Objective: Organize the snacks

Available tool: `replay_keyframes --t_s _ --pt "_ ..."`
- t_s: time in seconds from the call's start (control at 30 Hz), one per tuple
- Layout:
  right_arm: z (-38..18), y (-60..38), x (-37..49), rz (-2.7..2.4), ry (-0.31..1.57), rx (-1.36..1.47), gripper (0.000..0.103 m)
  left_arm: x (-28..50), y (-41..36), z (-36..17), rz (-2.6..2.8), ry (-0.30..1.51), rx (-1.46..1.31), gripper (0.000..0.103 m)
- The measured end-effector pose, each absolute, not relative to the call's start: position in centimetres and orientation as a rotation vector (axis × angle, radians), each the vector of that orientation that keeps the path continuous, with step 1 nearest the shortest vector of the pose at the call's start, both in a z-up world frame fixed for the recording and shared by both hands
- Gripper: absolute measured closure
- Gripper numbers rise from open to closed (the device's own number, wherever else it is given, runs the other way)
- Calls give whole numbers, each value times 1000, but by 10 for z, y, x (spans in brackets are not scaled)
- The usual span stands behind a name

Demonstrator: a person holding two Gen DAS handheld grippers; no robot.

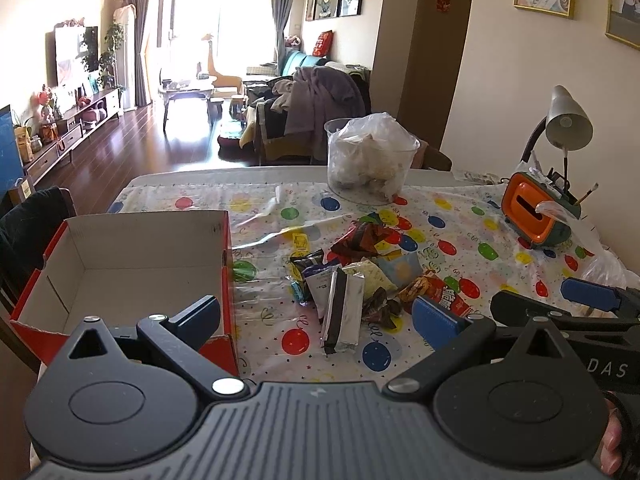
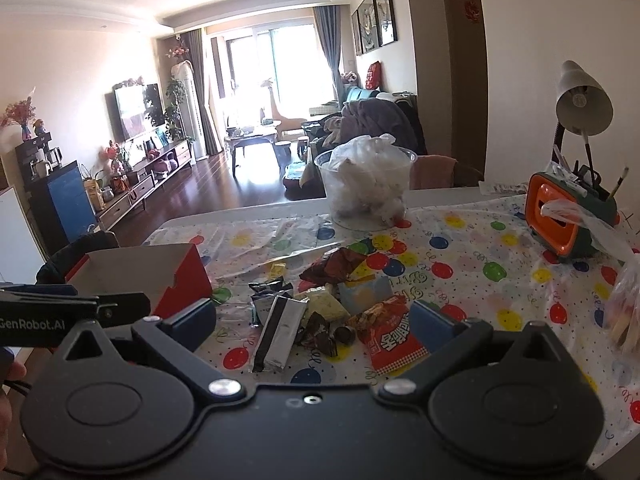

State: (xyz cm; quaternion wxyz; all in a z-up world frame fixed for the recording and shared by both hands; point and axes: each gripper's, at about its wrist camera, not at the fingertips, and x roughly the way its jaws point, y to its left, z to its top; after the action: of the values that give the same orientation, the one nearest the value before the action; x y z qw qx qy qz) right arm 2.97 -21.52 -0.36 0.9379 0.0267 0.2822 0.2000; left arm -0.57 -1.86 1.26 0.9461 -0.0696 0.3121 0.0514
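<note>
A pile of snack packets (image 1: pixel 360 276) lies mid-table on the balloon tablecloth; it also shows in the right wrist view (image 2: pixel 320 300). It includes a silver-and-black bar (image 1: pixel 342 312) (image 2: pixel 278 334) and a red packet (image 1: pixel 448 296) (image 2: pixel 394 338). An empty red cardboard box (image 1: pixel 120 264) (image 2: pixel 160 276) stands left of the pile. My left gripper (image 1: pixel 320 316) is open and empty, above the table before the pile. My right gripper (image 2: pixel 316 320) is open and empty, just right of the left one; it also shows in the left wrist view (image 1: pixel 580 300).
A clear tub stuffed with plastic bags (image 1: pixel 370 160) (image 2: pixel 366 184) stands at the table's far edge. An orange-green desk organiser (image 1: pixel 536 212) (image 2: pixel 568 220) and a lamp (image 1: pixel 566 120) stand at the right. A plastic bag (image 2: pixel 624 308) lies at the right edge. A chair (image 1: pixel 32 224) is left.
</note>
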Motion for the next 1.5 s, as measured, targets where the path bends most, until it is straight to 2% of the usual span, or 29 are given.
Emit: replay_keyframes --t_s 1.07,1.5 --pt "-1 -212 41 414 569 33 0 0 -18 18 106 640 -132 0" --pt "-16 -216 74 425 612 8 0 45 -19 8 93 684 -145 0"
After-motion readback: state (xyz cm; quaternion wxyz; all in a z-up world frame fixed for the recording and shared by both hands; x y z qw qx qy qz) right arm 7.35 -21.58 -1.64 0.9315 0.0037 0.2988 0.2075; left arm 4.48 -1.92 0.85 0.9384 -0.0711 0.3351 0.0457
